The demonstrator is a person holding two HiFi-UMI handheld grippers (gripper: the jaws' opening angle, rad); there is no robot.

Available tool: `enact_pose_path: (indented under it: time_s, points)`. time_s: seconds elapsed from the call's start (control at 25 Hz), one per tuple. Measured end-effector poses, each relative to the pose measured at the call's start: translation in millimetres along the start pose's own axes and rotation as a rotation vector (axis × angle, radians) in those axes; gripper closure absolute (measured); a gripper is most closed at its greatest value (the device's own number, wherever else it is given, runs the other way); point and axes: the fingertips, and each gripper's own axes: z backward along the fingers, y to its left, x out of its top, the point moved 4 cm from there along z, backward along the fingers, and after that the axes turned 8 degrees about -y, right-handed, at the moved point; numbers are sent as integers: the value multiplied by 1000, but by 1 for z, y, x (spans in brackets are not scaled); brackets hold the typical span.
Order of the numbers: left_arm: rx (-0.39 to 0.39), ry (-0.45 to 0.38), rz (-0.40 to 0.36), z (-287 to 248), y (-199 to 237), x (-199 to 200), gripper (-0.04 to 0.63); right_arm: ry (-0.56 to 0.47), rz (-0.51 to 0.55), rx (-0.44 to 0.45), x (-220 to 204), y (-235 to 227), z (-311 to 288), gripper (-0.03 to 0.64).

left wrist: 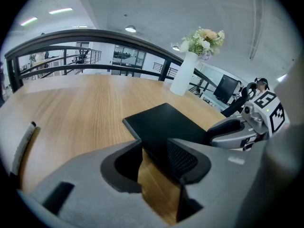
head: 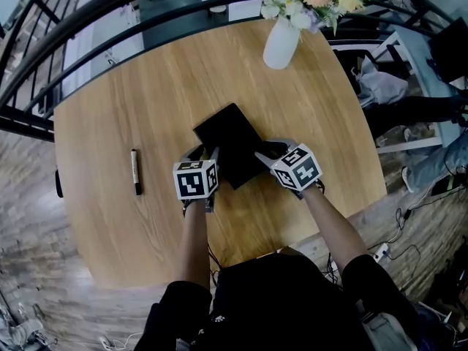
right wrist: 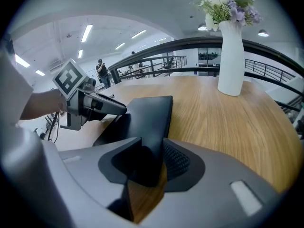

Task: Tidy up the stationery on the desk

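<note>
Bright, even light from ceiling strip lights [right wrist: 87,33]; shadows soft, strong fisheye bending at edges, nearest foreground blurred.

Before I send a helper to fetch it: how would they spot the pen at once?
Find the rounded wooden desk with the white vase at its far edge. Left of the black notebook at its middle lies the pen, alone on bare wood: the only slim, stick-shaped thing there.
</note>
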Motion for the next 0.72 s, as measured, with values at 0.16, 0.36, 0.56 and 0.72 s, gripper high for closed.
enact_pose_path:
  time_s: [0.16, 0.36, 0.56, 0.72]
  points:
    - [6, 6, -18, 5, 0, -3, 451, 3, 5, 3, -4, 8, 2, 479]
    - [9, 9, -28, 9, -1, -6, 454, 8, 13, 8, -7, 14, 4, 479]
    - [-1, 18, -38, 12, -1, -8, 454, -8, 15, 11, -11, 19, 7, 479]
    - [6, 15, -35, 18, 0, -13, 454, -6, 19, 20, -12, 26, 8, 479]
